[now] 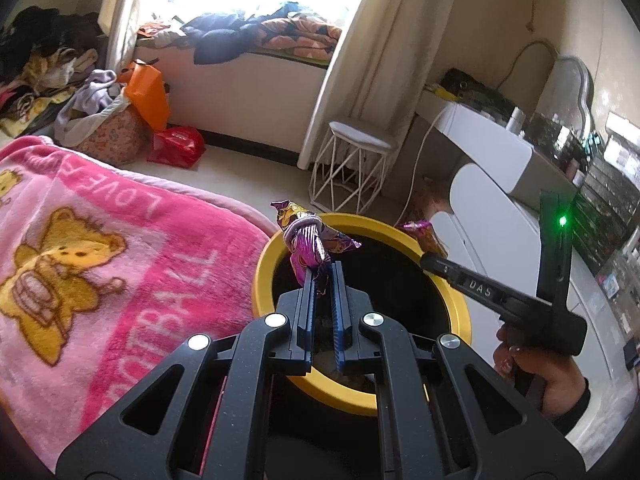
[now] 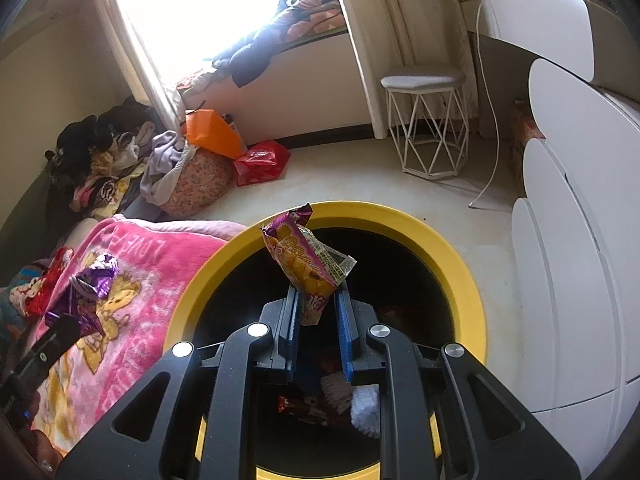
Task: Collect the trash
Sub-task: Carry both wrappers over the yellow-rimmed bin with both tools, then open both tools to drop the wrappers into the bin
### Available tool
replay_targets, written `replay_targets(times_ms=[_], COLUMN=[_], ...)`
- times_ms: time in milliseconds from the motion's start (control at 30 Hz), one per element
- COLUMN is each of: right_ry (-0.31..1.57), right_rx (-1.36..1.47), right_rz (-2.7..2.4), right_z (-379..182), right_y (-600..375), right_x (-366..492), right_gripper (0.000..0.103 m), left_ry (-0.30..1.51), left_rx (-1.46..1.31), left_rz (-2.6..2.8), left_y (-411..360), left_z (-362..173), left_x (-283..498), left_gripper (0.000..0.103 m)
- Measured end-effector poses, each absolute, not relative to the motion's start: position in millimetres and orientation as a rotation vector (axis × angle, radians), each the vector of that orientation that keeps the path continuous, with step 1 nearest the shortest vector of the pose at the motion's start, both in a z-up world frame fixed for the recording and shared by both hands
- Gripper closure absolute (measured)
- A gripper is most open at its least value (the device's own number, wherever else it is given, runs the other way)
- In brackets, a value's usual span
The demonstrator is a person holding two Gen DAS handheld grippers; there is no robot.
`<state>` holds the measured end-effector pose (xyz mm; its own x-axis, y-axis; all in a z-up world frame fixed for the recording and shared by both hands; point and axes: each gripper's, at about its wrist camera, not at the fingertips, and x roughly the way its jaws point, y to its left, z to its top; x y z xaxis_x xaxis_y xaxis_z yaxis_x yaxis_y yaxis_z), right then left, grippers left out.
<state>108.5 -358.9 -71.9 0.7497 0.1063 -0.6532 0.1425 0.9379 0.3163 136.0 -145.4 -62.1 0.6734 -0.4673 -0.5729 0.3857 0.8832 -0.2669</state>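
Observation:
My left gripper (image 1: 323, 270) is shut on a crumpled purple wrapper (image 1: 308, 240) with a pale hair tie looped around it, held over the near left rim of the yellow-rimmed black bin (image 1: 264, 264). My right gripper (image 2: 318, 292) is shut on a yellow and purple snack wrapper (image 2: 308, 264), which sticks up over the open mouth of the bin (image 2: 460, 264). In the left wrist view the right gripper (image 1: 428, 260) reaches in from the right, over the far rim. In the right wrist view the left gripper (image 2: 70, 316) and its purple wrapper (image 2: 92, 280) hang over the blanket.
Trash lies in the bin: a red wrapper (image 2: 304, 408) and something white (image 2: 362, 404). A pink bear blanket (image 1: 100, 248) borders the bin on the left, white cabinets (image 2: 580, 260) on the right. A white wire stool (image 2: 428, 120), a red bag (image 2: 262, 162) and clothes stand beyond.

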Motion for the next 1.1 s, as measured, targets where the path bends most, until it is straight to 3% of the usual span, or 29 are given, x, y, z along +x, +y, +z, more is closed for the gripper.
replay_targets(times_ms=[600, 900, 967, 1100], right_ry=[0.78, 0.792, 0.791, 0.787], right_rx=[0.397, 0.409, 0.411, 0.408], right_rz=[-0.032, -0.043, -0.047, -0.054], right_z=[-89, -91, -91, -90], right_y=[-377, -377, -379, -380], right_x=[109, 111, 111, 111], right_gripper=[0.083, 0.071, 0.069, 0.06], left_ry=[0.785, 0.813, 0.82, 0.822], left_rx=[-0.065, -0.059, -0.057, -0.056], left_rz=[-0.544, -0.563, -0.565, -0.557], left_y=[-185, -193, -195, -194], left_z=[-101, -107, -108, -108], left_x=[153, 160, 161, 161], left_gripper=[0.098, 0.098, 0.083, 0.068])
